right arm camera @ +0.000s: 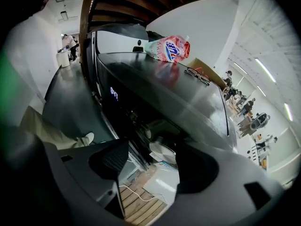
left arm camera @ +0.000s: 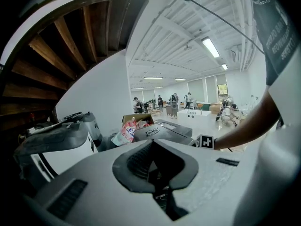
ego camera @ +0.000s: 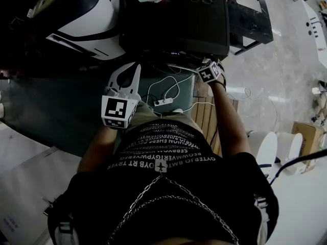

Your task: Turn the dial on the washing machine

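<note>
Hanging at the person's left, the left claw (left arm camera: 153,149) is clenched on nothing, its pads pressed together. One washing machine (ego camera: 173,19) stands ahead, dark, with one detergent pouch (right arm camera: 167,48) and one pair of glasses (right arm camera: 197,76) on its lid. One blue display (right arm camera: 114,93) glows on its front, and the dial should sit nearby, though I cannot pick it out. It is probably a rigid, smooth, notched knob, best pinched squarely across its rim. The right claw (right arm camera: 153,166), second of two, faces that front, jaws parted and empty.
</note>
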### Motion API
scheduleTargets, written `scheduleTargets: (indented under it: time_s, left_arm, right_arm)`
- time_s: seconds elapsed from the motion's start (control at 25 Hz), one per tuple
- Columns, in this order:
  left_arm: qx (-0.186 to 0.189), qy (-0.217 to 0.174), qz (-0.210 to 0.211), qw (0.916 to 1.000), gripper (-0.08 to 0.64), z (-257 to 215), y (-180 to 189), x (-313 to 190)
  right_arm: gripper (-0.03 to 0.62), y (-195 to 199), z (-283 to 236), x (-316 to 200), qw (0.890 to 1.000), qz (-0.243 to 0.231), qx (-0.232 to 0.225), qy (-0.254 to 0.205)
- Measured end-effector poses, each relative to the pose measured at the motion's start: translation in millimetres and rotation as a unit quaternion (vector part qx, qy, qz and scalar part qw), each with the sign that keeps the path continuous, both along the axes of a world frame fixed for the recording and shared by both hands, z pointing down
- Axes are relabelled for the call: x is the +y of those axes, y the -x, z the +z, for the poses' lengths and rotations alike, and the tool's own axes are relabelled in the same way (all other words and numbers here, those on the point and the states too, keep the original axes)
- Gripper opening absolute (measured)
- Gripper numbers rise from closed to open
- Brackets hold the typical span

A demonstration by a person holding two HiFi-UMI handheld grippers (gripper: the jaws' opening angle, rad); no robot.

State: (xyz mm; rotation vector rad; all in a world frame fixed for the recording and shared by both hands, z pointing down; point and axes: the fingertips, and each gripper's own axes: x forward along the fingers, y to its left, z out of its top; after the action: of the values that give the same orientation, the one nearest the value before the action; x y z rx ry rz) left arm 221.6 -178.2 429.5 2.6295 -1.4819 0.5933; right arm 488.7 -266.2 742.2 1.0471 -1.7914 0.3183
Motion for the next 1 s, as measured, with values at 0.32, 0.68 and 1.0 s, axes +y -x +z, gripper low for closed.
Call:
scheduleTargets:
  time_s: [0.32, 0.68, 1.0]
  left_arm:
    - [-0.001, -0.001, -0.007, 1.0000, 0.006, 2.2, 6.2, 2.1]
    - [0.003, -0.007, 0.000, 1.0000, 0.006, 4.7, -0.6, 0.6]
    - [0.013, -0.012, -0.014, 0.9997, 0.006, 7.0, 13.2, -8.4]
  right_arm:
    - [0.314, -2.3, -5.6, -0.5, 1.000, 0.009, -0.014, 0.006]
    - [0.291, 10.2, -0.1, -0.5, 1.000, -0.020, 0.012, -0.006]
    - [0.302, 5.2, -4.7, -4.1, 1.000, 0.029, -0.001, 0.001]
